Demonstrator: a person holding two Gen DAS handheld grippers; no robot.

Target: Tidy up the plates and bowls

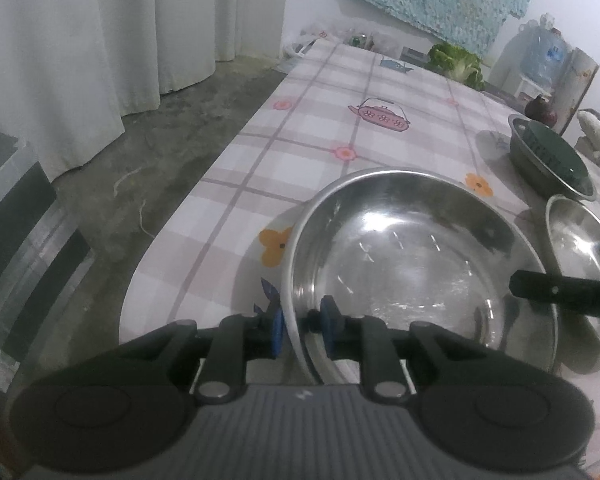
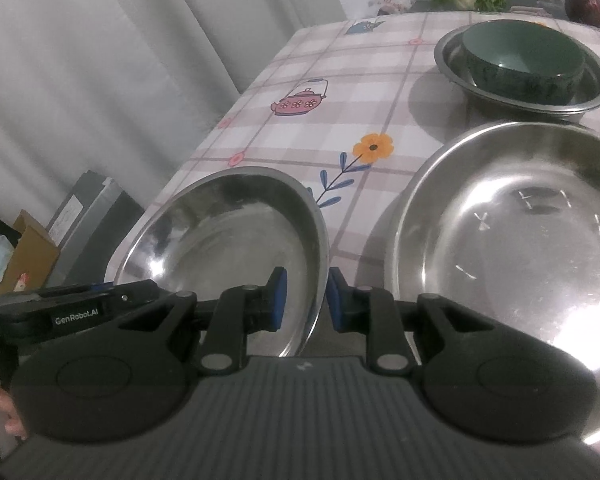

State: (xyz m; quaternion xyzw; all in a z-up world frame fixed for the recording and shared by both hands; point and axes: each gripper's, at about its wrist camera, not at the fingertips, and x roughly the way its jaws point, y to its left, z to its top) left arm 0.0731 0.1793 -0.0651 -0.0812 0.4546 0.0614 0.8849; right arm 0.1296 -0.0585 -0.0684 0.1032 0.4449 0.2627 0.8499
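Left hand-held gripper pinching near rim of large steel plate on checked worktop, right hand-held gripper pinching right rim of same tilted steel plate, second steel plate just right, green bowl nested in steel bowl beyond.

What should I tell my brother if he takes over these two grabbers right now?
Left gripper: shut on the plate's rim.
Right gripper: shut on the same plate's opposite rim.
Things: a second plate lies beside it on the table. Farther back, the green bowl sits inside a steel bowl.
Done: green bowl nested.
Left: probably stack the held plate with the second plate. Both grippers share it, so move them together.
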